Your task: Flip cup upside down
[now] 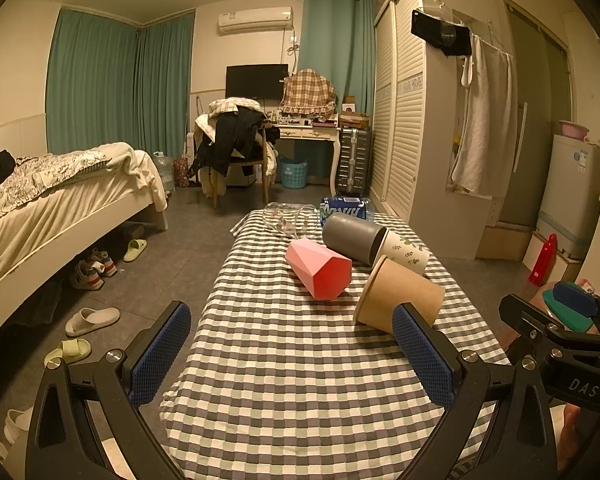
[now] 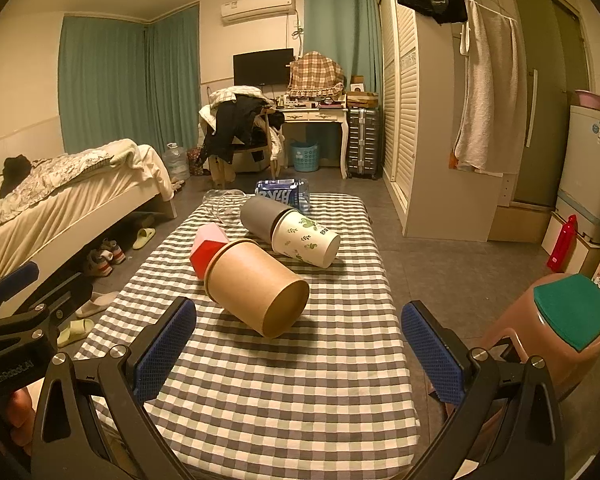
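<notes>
Several cups lie on their sides on the checkered table [image 1: 283, 360] [image 2: 283, 380]: a brown paper cup [image 1: 404, 294] [image 2: 255, 286], a pink faceted cup [image 1: 320, 268] [image 2: 205, 248], a grey cup [image 1: 352, 238] [image 2: 259, 214] and a white leaf-print cup [image 1: 406, 252] [image 2: 306, 242]. My left gripper [image 1: 291, 352] is open and empty, near the table's front, with the brown cup by its right finger. My right gripper [image 2: 300, 344] is open and empty, just short of the brown cup's base.
A clear glass jug [image 1: 287, 218] [image 2: 223, 204] and a blue water-bottle pack [image 1: 346, 206] [image 2: 283, 192] sit at the table's far end. A bed [image 1: 59, 208] and slippers [image 1: 91, 320] are on the left. A brown stool [image 2: 556, 328] stands on the right.
</notes>
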Tool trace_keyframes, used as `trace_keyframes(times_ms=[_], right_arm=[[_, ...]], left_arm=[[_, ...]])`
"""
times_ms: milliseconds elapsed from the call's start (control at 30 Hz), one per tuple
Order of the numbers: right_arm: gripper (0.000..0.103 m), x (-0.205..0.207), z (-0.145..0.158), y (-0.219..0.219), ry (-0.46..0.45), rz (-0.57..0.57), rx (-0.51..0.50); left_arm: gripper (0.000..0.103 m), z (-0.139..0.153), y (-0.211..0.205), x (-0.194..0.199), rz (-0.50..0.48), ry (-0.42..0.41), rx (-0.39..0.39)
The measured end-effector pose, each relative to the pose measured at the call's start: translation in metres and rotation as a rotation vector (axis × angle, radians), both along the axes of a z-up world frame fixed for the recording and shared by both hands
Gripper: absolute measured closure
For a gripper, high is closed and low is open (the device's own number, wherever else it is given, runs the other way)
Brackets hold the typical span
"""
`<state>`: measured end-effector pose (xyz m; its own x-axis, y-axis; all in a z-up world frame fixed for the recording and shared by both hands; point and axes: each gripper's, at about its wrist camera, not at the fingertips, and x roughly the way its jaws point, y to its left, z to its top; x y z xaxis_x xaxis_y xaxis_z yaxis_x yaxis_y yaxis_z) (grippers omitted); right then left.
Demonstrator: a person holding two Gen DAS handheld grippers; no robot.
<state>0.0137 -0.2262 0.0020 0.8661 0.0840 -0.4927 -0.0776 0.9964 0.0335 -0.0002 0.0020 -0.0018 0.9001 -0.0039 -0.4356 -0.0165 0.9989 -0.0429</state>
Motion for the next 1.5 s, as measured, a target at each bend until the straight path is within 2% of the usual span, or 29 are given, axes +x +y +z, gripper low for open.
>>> trace_keyframes(times_ms=[1500], right_arm=[[0.000,-0.0010,0.0004,0.0034,0.002,0.015,-0.001]], left_arm=[[0.000,0.0000,0.0045,-0.0018,0.013,0.007,0.003]])
